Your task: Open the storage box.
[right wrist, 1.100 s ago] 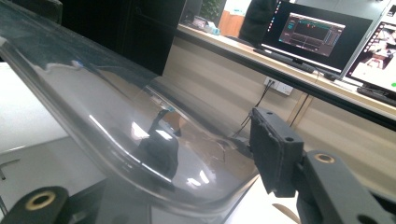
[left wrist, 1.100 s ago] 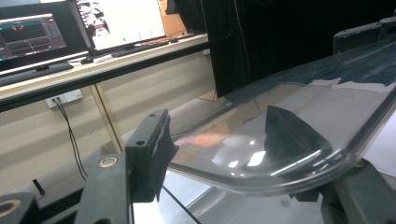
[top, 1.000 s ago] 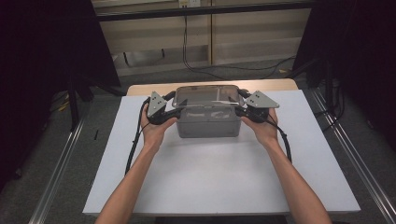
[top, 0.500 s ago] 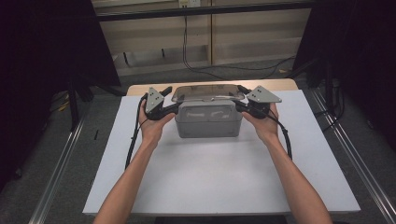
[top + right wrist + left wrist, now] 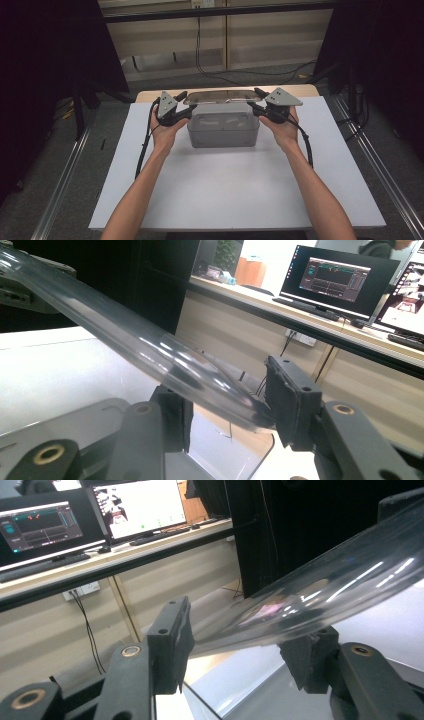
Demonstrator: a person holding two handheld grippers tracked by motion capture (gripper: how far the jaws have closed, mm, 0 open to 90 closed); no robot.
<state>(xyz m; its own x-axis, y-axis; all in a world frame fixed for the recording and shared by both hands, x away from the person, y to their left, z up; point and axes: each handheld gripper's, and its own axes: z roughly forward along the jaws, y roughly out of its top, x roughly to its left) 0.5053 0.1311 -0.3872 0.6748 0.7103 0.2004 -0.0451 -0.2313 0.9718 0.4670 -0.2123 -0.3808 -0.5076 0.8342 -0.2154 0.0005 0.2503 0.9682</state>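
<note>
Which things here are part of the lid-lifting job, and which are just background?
In the job:
clear lid
grey box
left gripper
right gripper

Just about:
white table top
monitors
wall cables

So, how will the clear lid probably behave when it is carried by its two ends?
The clear lid looks thin and light, so it may flex. Its glossy surface could slip between the pads. Held at both ends by the left gripper and right gripper, it should stay level.
</note>
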